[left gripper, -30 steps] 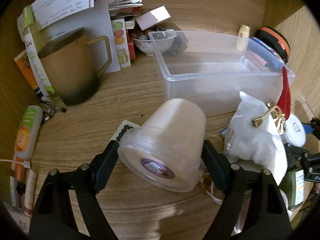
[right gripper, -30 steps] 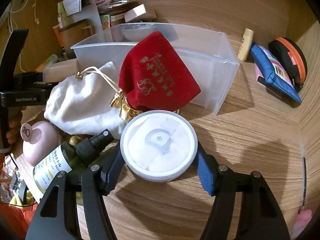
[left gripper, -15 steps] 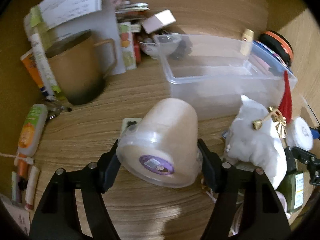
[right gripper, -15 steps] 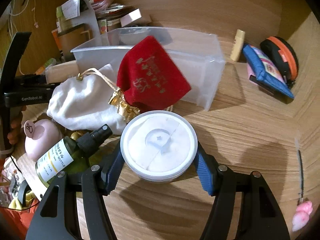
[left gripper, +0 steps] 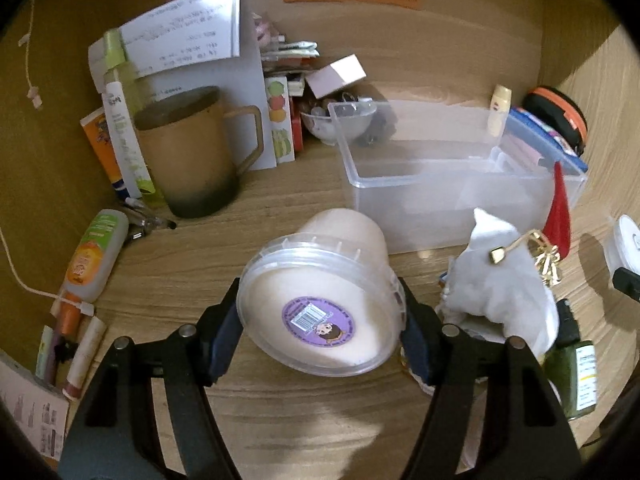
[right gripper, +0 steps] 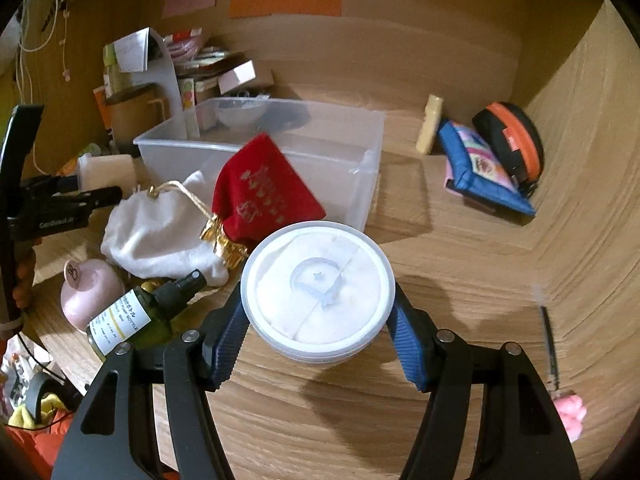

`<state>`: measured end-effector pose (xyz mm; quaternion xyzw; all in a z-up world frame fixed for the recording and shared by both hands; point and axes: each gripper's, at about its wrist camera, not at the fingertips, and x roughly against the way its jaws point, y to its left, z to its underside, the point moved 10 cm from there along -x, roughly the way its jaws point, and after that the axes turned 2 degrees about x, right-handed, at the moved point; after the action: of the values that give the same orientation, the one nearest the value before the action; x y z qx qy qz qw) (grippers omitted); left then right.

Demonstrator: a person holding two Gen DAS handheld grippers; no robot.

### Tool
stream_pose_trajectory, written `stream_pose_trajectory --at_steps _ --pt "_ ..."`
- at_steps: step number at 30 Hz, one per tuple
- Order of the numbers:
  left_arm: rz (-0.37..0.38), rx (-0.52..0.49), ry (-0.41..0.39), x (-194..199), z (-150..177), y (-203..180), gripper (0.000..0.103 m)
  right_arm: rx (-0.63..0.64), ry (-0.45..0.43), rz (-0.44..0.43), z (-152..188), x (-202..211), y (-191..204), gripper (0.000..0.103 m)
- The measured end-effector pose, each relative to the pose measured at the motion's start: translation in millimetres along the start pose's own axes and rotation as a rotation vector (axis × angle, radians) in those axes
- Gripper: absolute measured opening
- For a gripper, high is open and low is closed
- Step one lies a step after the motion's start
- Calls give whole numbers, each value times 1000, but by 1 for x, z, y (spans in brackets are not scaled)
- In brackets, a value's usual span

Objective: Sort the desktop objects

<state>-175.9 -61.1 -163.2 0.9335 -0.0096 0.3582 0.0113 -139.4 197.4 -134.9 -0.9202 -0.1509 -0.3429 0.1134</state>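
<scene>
My left gripper [left gripper: 320, 324] is shut on a cream plastic tub [left gripper: 324, 312] with a purple sticker on its lid, held tilted above the desk in front of a clear plastic bin [left gripper: 452, 168]. My right gripper [right gripper: 318, 320] is shut on a round white jar [right gripper: 318, 292] of cotton pads, held above the desk near the bin's [right gripper: 304, 148] front right corner. A white pouch [right gripper: 156, 228] and a red pouch [right gripper: 264, 196] lie against the bin's front.
A brown mug [left gripper: 192, 152], tubes and papers crowd the back left. A green spray bottle [right gripper: 136, 320] and pink ball [right gripper: 88, 288] lie left of the right gripper. A blue pouch [right gripper: 480, 168], an orange-black case [right gripper: 516, 140] and a yellow stick [right gripper: 430, 128] sit at right.
Both grippers have lifted their containers up off the desk and drawn back a little. The tub's lid now tilts more towards the left camera.
</scene>
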Motion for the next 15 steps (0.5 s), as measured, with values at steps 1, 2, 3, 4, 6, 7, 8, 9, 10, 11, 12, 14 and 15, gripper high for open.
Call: stream_pose_trajectory --at_steps 1,2,3,4,6,7,8,9,10,11,12,14,15 --pt "1 6 -8 4 -1 1 69 2 -6 3 -2 3 -1 62" --pt "4 12 -15 7 -3 2 69 2 -12 8 -4 4 -2 62" --pt "7 17 -22 11 -5 3 69 3 -20 15 -7 7 -4 62" --pt "12 22 -29 15 -8 4 69 5 -24 18 -9 8 -6 62" --pt "17 25 -45 24 -14 6 69 11 -32 28 -15 11 -10 62" --pt "18 20 -57 29 -19 7 69 11 -35 32 -18 12 -11 62" --pt "16 17 -65 33 -22 7 69 10 -41 34 -22 13 -14 62" --pt "15 11 -74 37 -25 7 69 8 -44 31 -26 14 -15 62" --pt "15 6 -83 40 -29 6 69 6 -50 31 -29 15 -16 62" --pt "20 1 -91 45 -34 5 69 4 -58 32 -33 17 -18 62" --pt "28 1 -97 48 -38 5 69 5 -69 33 -39 19 -20 62" --pt "44 0 -104 54 -46 3 69 8 -82 32 -48 23 -22 62" --pt "49 -3 -111 56 -50 3 69 10 -91 31 -53 26 -23 62"
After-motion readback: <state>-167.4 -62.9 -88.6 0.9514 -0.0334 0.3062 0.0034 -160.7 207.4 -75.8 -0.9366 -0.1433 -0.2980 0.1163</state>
